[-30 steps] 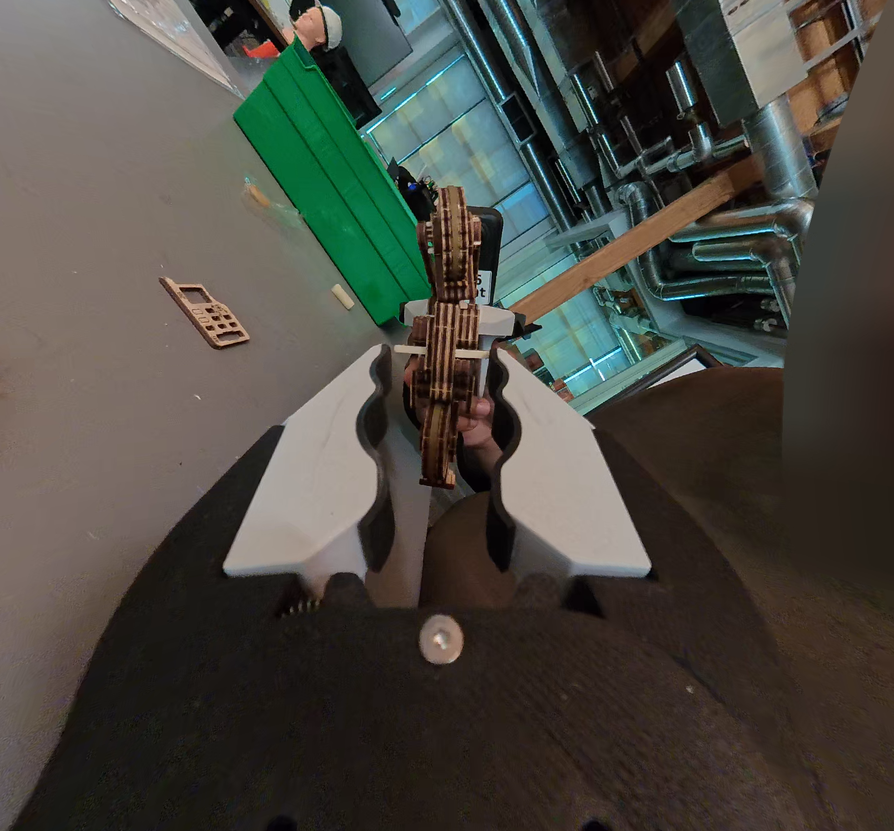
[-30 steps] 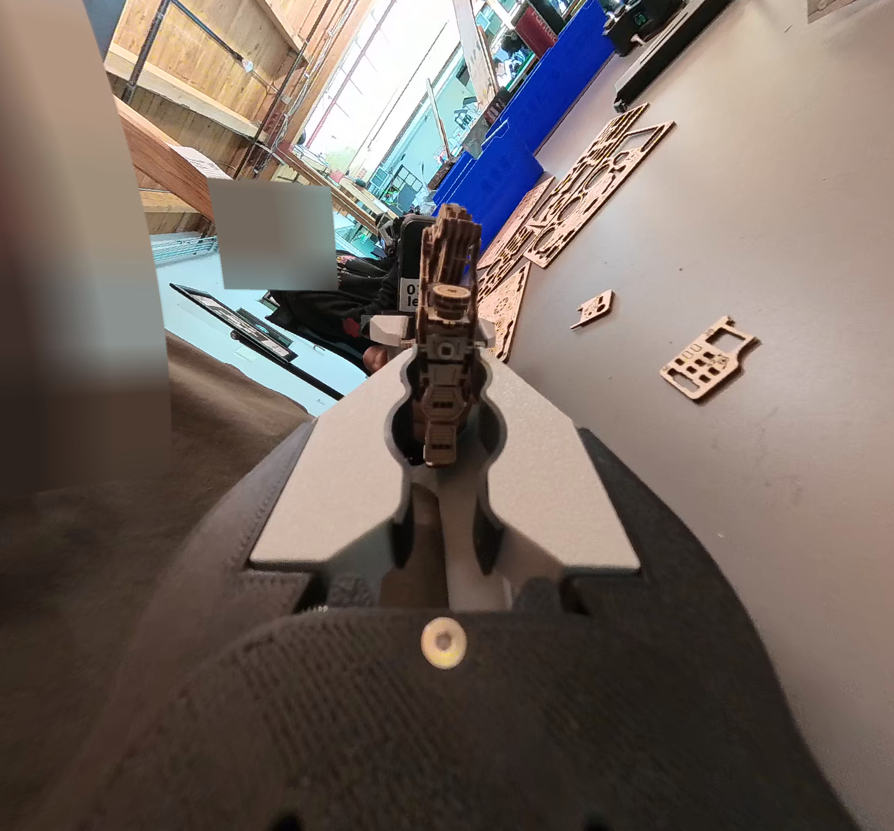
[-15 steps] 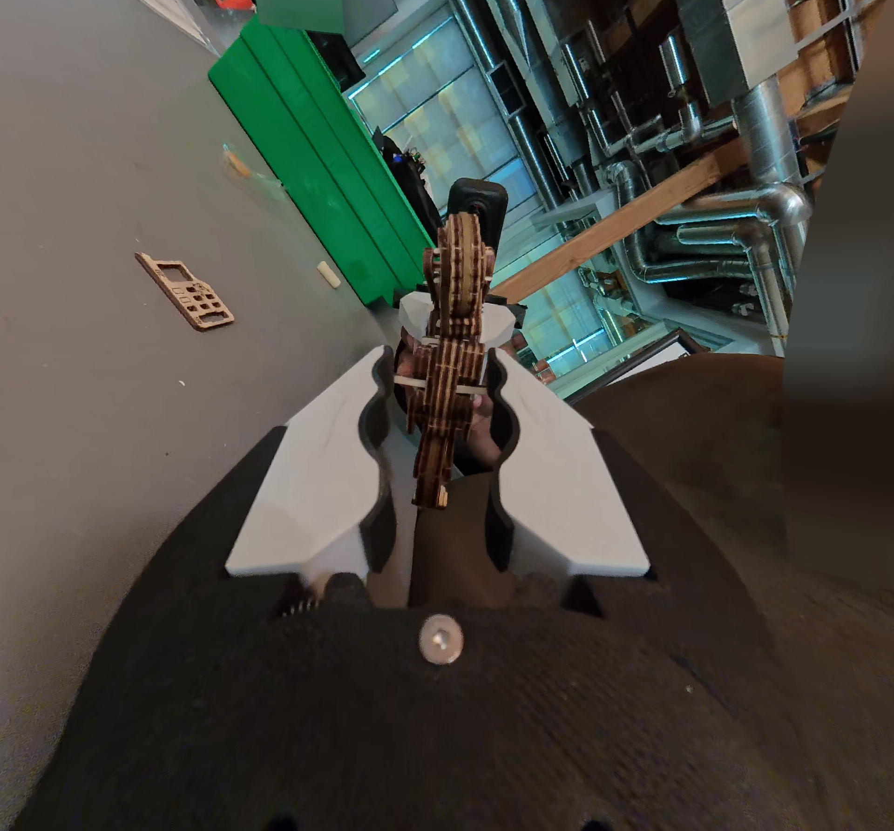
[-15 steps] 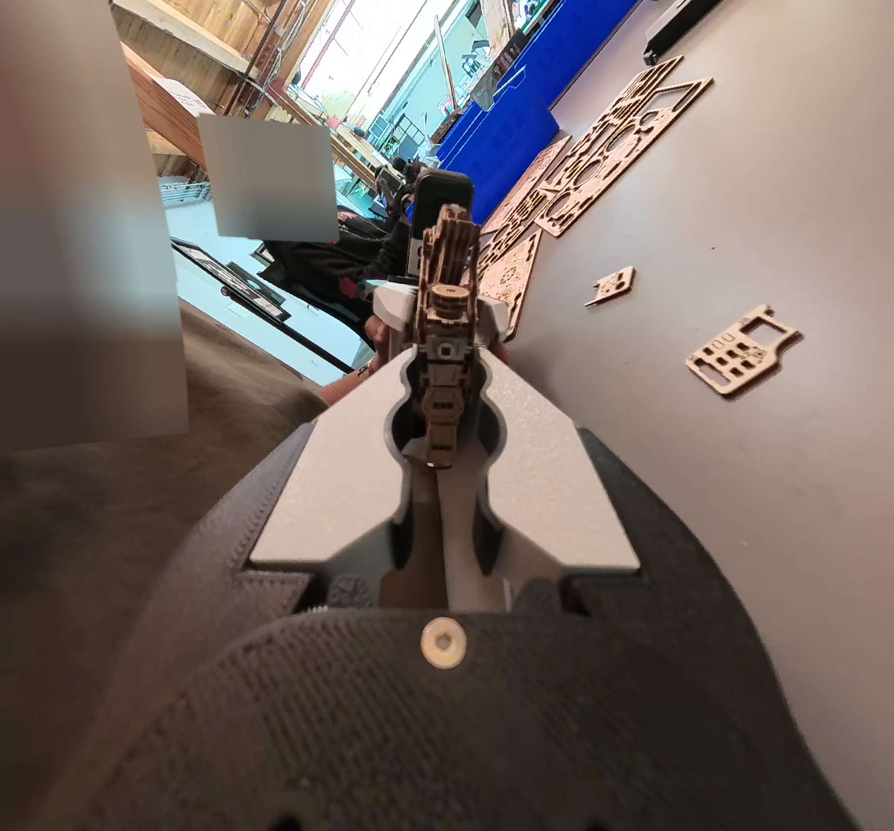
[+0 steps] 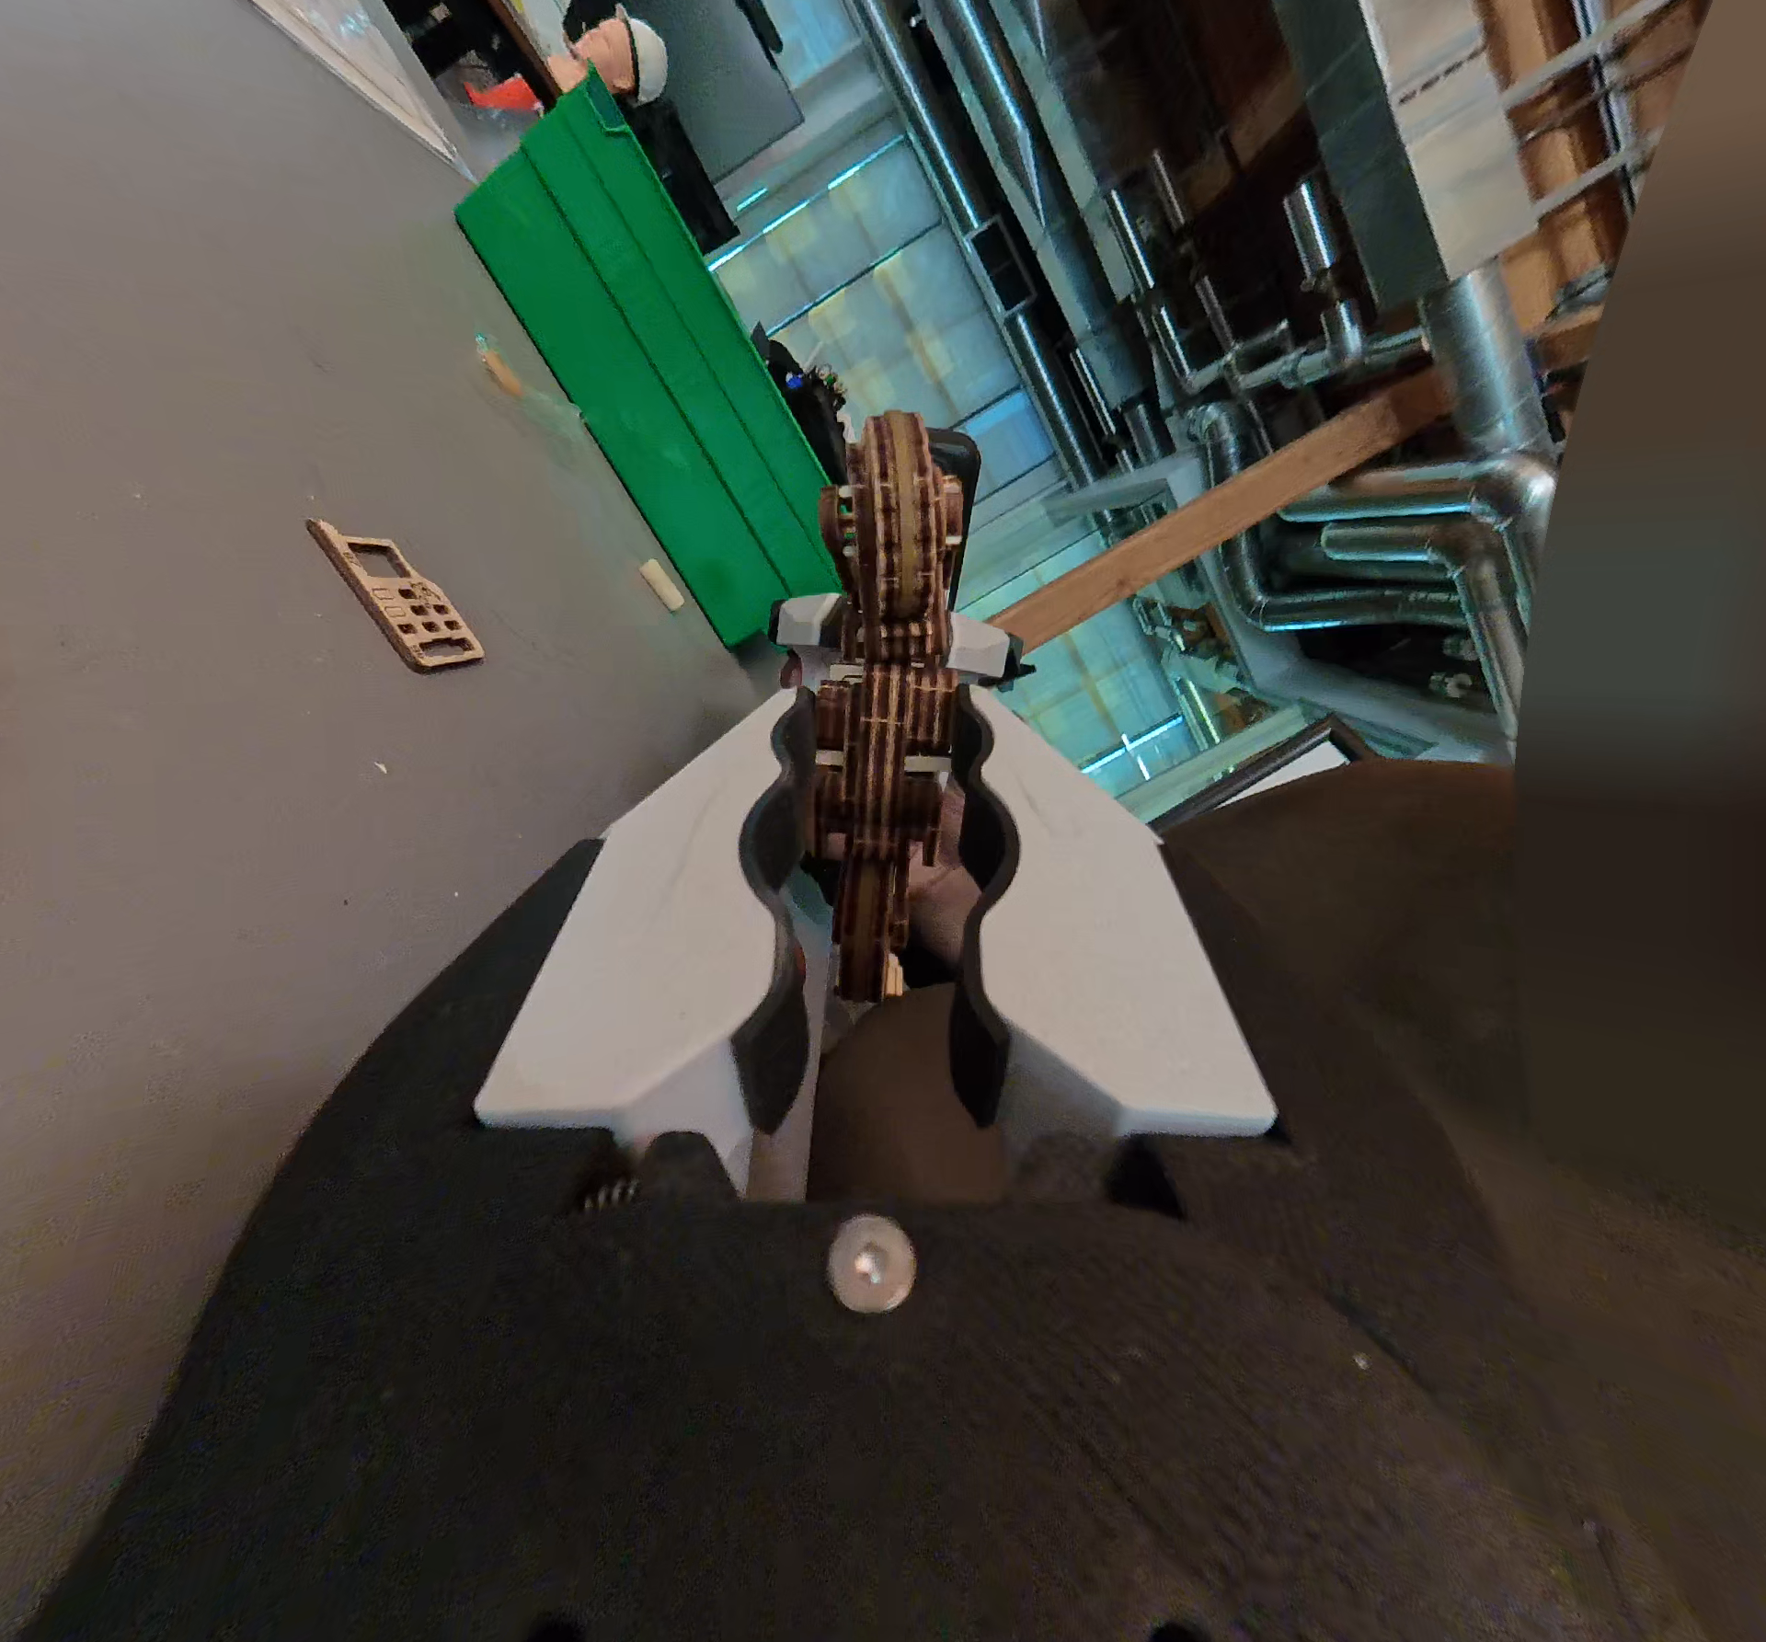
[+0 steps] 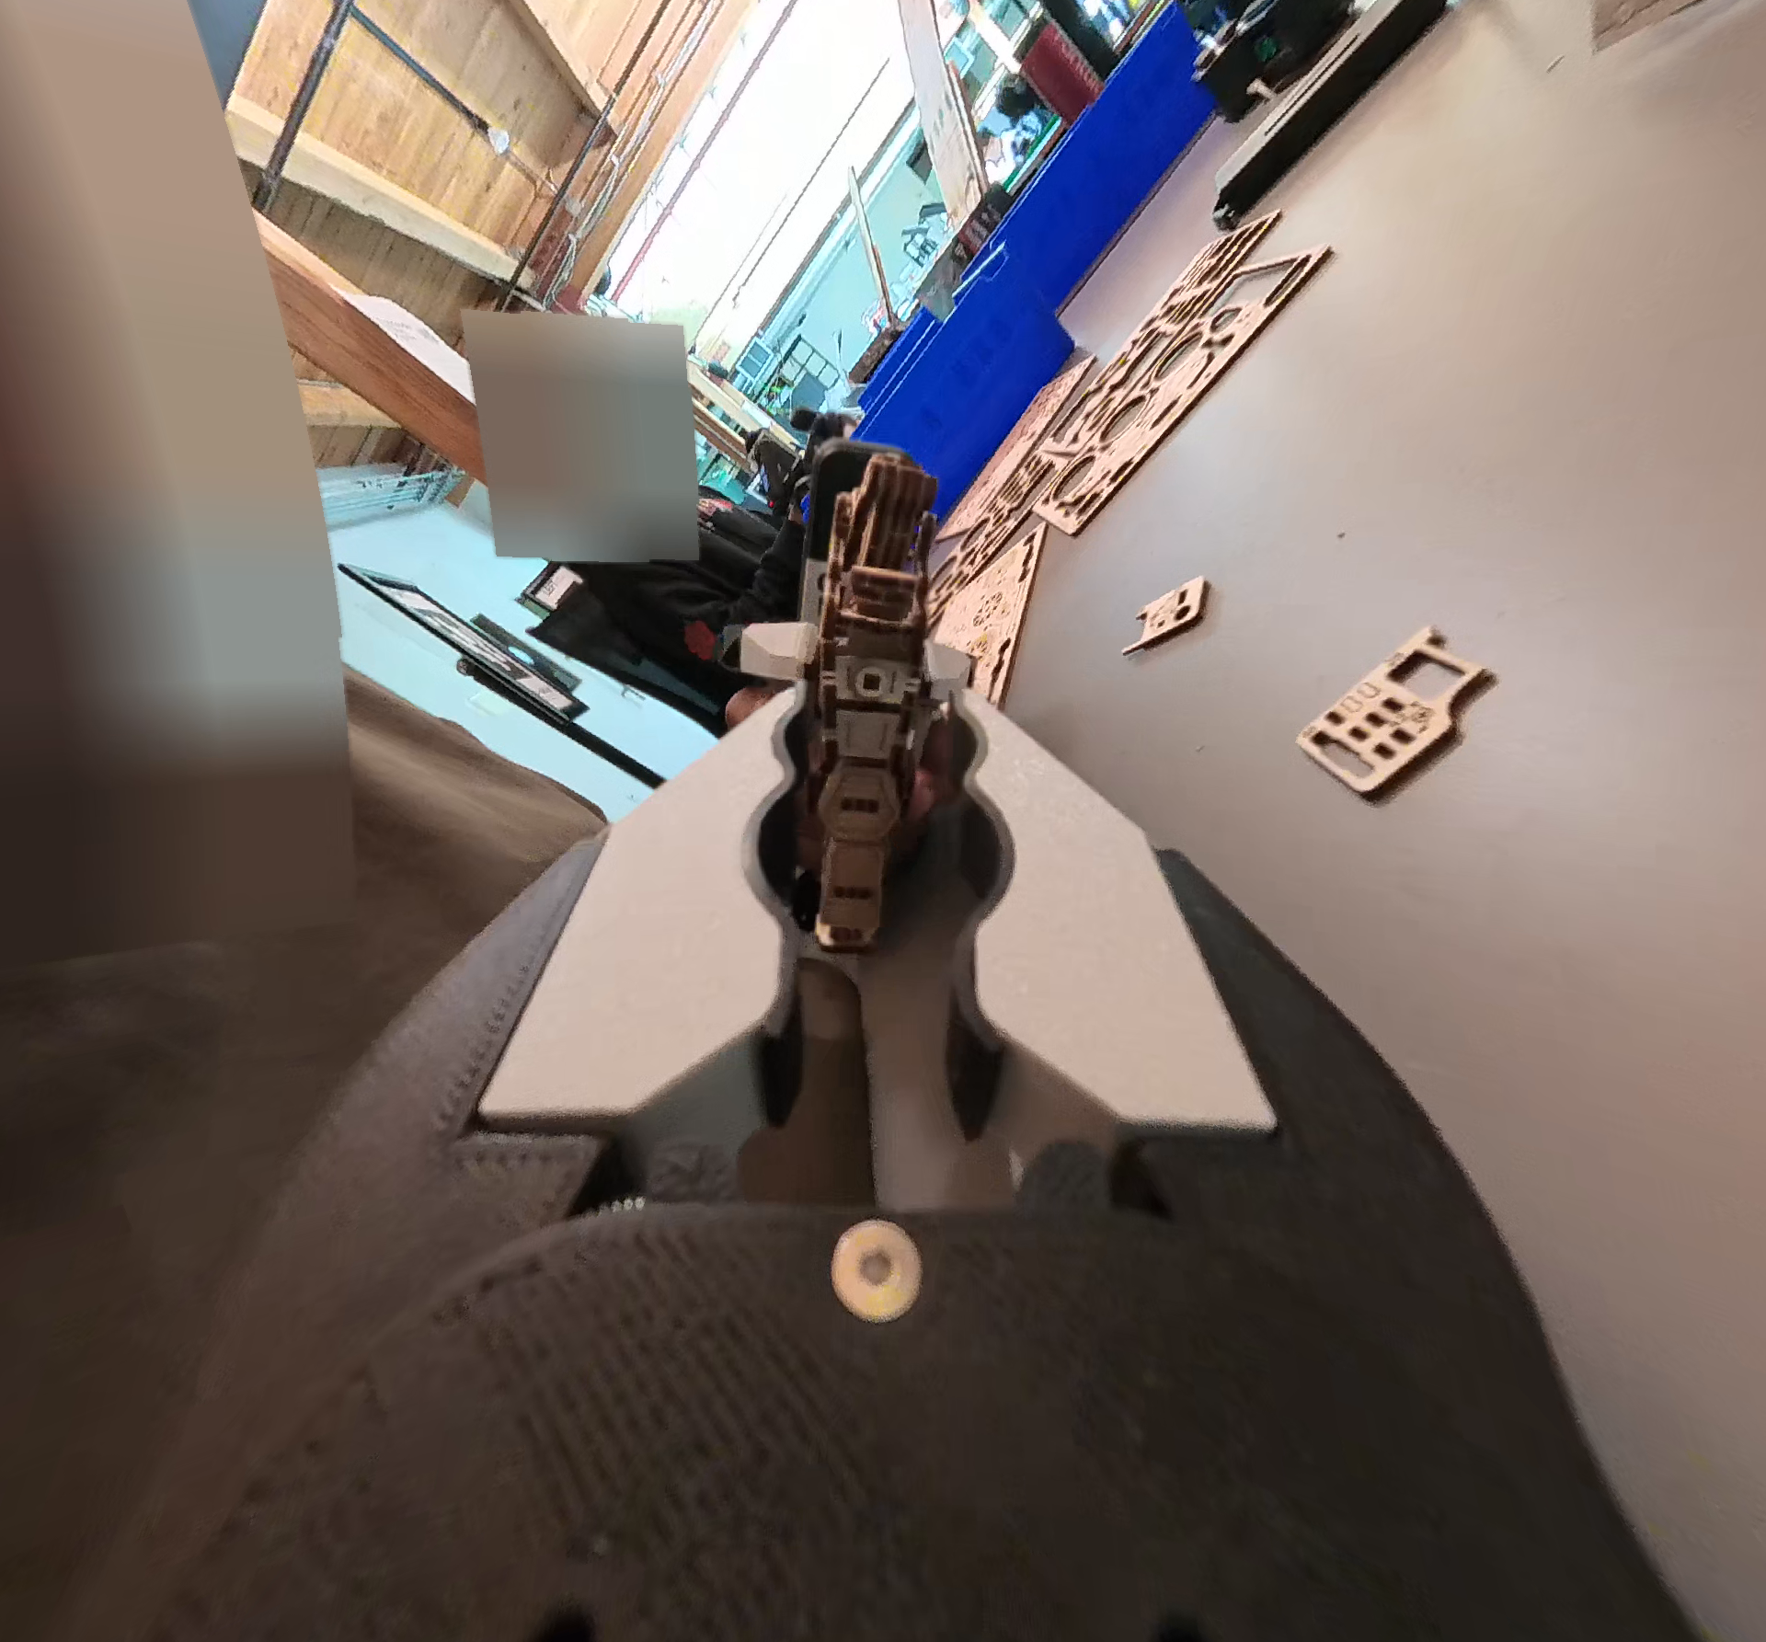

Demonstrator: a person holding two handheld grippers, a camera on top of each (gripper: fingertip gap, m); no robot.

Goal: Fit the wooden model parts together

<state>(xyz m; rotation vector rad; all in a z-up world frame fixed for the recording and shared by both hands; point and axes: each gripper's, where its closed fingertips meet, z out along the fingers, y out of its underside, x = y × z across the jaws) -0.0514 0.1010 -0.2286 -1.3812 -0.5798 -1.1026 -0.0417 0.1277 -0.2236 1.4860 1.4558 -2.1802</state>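
A layered wooden model (image 5: 889, 545) is held up in the air above the grey table (image 5: 191, 832), between two grippers that face each other. My left gripper (image 5: 884, 707) is shut on its near end, with the fingers close against both sides. In the right wrist view the same model (image 6: 879, 545) stands between the fingers of my right gripper (image 6: 874, 707), which is shut on it. Each view shows the other gripper's grey fingertips just behind the model. A flat cut-out wooden piece (image 5: 397, 593) lies loose on the table and also shows in the right wrist view (image 6: 1390, 722).
A green bin (image 5: 631, 382) stands at the table's far edge. In the right wrist view, punched wooden sheets (image 6: 1147, 392), a small loose piece (image 6: 1168, 614) and a blue bin (image 6: 1003, 354) lie farther off on the table (image 6: 1433, 1023). A seated person is in the background. My left and right fingertips are right by each other.
The model has come deeper between my left gripper's fingers, and those fingers have closed in on it. The right gripper has kept its hold. Both views have swung slightly.
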